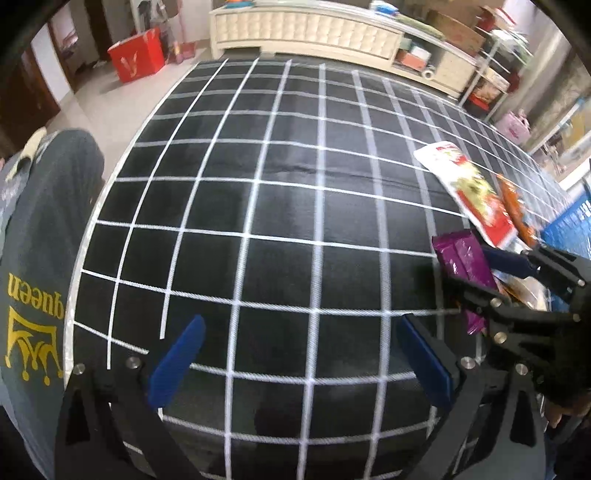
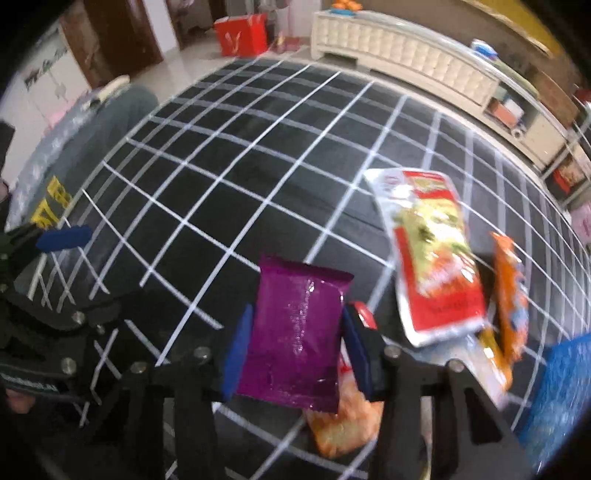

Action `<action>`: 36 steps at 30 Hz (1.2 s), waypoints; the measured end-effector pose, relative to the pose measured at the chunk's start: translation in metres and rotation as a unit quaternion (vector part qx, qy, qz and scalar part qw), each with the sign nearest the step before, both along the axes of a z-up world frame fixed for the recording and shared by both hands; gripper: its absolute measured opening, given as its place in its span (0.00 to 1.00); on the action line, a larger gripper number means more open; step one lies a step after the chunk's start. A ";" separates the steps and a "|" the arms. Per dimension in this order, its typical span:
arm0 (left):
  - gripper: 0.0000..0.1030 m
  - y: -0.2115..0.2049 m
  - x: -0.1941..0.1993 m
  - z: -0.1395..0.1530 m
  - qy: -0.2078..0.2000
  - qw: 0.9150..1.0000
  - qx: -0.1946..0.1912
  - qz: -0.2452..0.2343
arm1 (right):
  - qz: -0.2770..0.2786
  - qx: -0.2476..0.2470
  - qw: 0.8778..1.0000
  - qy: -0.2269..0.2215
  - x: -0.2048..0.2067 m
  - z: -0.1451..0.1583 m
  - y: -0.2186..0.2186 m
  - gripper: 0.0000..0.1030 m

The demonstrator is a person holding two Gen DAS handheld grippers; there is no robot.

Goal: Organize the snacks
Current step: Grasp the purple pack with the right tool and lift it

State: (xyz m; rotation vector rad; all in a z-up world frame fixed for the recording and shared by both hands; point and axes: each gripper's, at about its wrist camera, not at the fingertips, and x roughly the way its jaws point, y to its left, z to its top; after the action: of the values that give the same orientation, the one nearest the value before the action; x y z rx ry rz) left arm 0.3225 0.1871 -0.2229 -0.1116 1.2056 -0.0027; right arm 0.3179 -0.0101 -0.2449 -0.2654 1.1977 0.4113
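Note:
A purple snack packet (image 2: 295, 332) stands upright between the blue pads of my right gripper (image 2: 297, 314), which is shut on its two sides. The left wrist view shows the same purple packet (image 1: 461, 258) in the right gripper (image 1: 480, 275) at the table's right. My left gripper (image 1: 301, 325) hangs open over bare black grid table (image 1: 258, 206), nothing between its fingers. A large red, white and green packet (image 2: 432, 258) and an orange packet (image 2: 509, 295) lie to the right. Another orange snack bag (image 2: 343, 424) lies under the held packet.
A blue basket (image 2: 561, 398) sits at the table's right edge. A person in a grey shirt with yellow print (image 1: 37, 258) stands at the left edge. A white cabinet (image 1: 314, 29) and a red bag (image 1: 136, 59) are beyond the table.

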 end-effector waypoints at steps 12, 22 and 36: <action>0.99 -0.064 -0.034 0.055 -0.034 0.997 -0.019 -0.062 | -0.084 -0.001 0.995 -0.050 -0.060 0.070 -0.082 0.52; 0.99 -0.110 -0.033 0.057 -0.022 0.994 -0.019 -0.109 | -0.138 0.014 0.989 -0.052 -0.076 0.069 -0.119 0.52; 0.99 -0.145 0.017 -0.005 0.023 0.973 0.008 -0.231 | -0.169 0.003 0.985 -0.038 -0.064 0.038 -0.128 0.52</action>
State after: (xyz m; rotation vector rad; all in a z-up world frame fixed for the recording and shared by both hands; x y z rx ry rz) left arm 0.3396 0.0419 -0.2275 0.1857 1.2554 -0.4004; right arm 0.2537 -0.1380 -0.2073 -0.0696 1.1404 0.1078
